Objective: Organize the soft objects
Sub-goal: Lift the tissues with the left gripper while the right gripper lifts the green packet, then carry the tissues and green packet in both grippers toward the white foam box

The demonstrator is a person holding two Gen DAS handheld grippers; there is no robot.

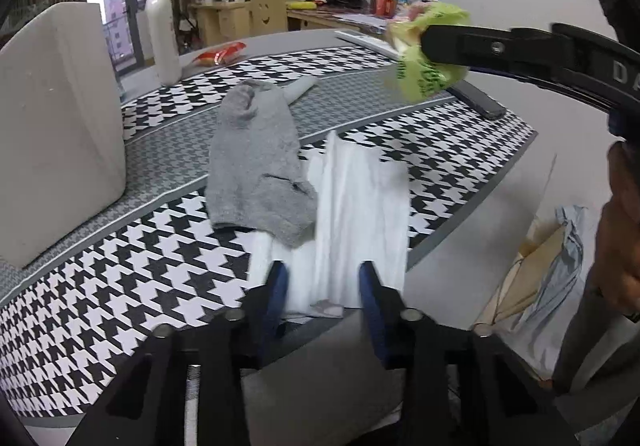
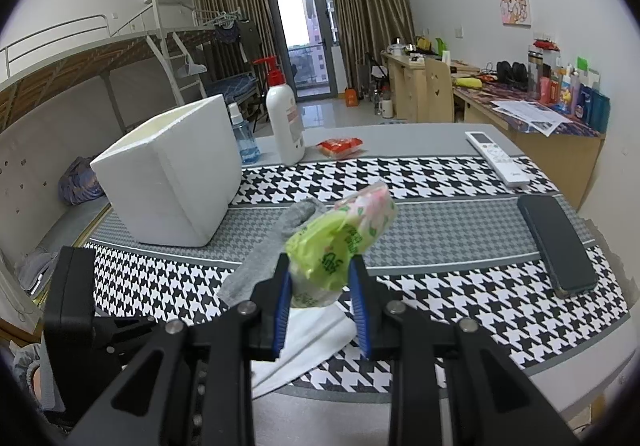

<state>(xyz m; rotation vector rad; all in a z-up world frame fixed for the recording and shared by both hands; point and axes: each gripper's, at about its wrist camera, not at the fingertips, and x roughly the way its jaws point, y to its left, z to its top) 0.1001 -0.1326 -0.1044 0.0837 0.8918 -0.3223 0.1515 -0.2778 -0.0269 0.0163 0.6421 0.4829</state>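
Near the table's front edge, left tool [image 1: 322, 288] straddles white cloth [image 1: 360, 213], grip unclear; right tool [image 2: 320, 278] clamps green packet [image 2: 332, 246]

sock [image 1: 256, 161] overlaps cloth [image 1: 360, 213] left edge; foam box [image 1: 56, 125] left; phone [image 2: 556, 246] right.

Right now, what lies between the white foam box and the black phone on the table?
In the right wrist view, the grey sock lies on the cloth between the foam box and the phone; the green tissue pack, held above it in the right gripper, crosses that line too.
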